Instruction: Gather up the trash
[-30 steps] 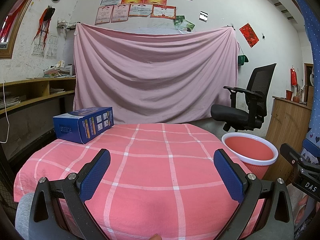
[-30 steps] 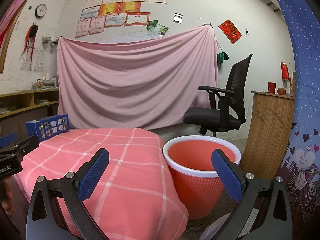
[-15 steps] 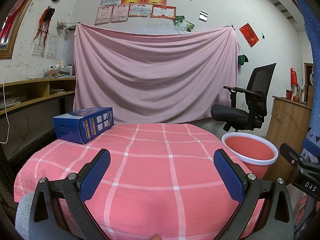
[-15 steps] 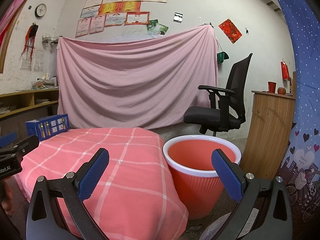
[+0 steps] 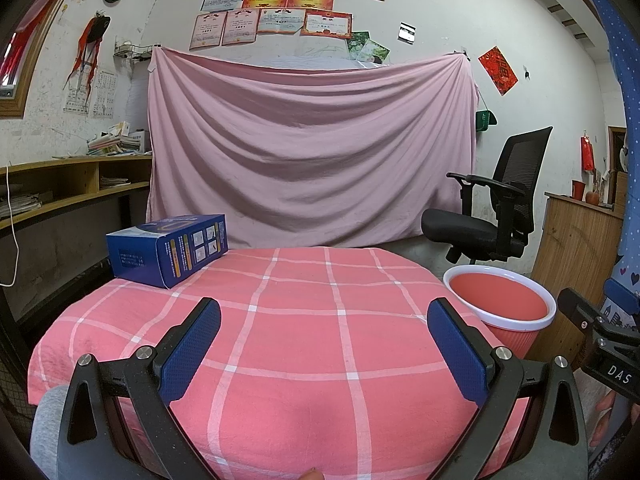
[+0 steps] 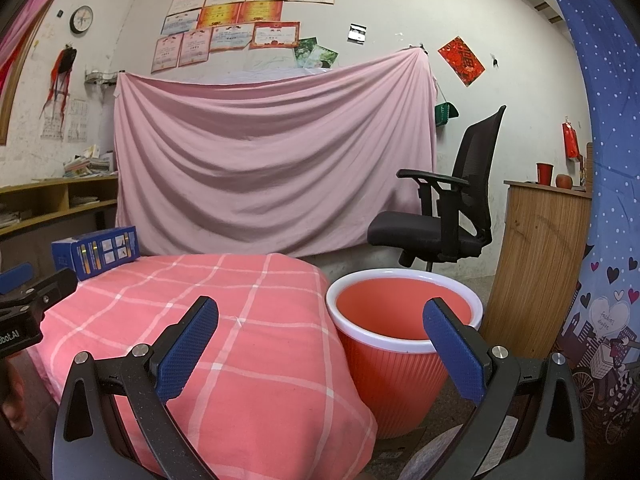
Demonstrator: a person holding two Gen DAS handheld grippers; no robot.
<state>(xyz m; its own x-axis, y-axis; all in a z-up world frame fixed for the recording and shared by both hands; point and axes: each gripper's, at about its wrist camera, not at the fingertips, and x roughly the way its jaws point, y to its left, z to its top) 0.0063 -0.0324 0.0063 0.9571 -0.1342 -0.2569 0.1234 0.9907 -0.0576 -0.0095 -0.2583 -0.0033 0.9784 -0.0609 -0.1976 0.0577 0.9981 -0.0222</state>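
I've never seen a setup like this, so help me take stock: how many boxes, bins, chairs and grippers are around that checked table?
Blue box: 1, on the table's far left corner
Red bin: 1, beside the table
Black office chair: 1
Grippers: 2, left gripper and right gripper, both open and empty
Total: 5

"DAS" on right gripper (image 5: 600,344)

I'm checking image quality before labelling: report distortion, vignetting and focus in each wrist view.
Left wrist view: strong fisheye bending, dark corners, even lighting without glare; the blue box and the open left gripper are sharp. Right wrist view: same barrel curve and black vignette; the red bin and the open right gripper are crisp, with no motion blur.
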